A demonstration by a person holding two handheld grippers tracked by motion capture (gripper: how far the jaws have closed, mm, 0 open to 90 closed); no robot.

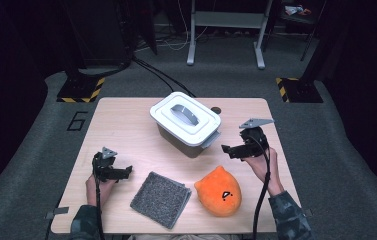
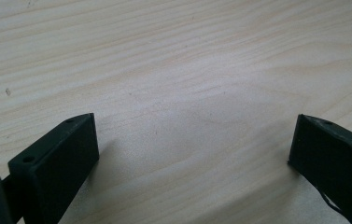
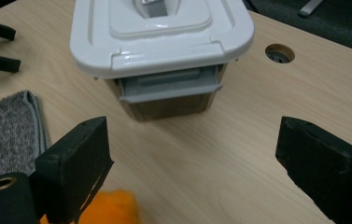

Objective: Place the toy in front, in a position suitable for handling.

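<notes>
A box with a white lid (image 1: 185, 120) and a grey handle stands at the middle of the wooden table (image 1: 126, 125). In the right gripper view the box (image 3: 162, 32) shows a grey latch (image 3: 170, 86) on its near side. An orange plush toy (image 1: 219, 192) lies at the front right, and a folded grey cloth (image 1: 160, 198) lies to its left. My right gripper (image 1: 224, 150) hovers just right of the box, pointing at it, jaws open with nothing between them (image 3: 192, 154). My left gripper (image 1: 128, 171) rests at the front left, open over bare wood (image 2: 192, 140).
A round cable hole (image 1: 216, 110) sits in the table behind the box. Grey carpet surrounds the table, with stand bases marked by yellow-black tape (image 1: 81, 90) at the far corners and a white frame (image 1: 226, 30) beyond.
</notes>
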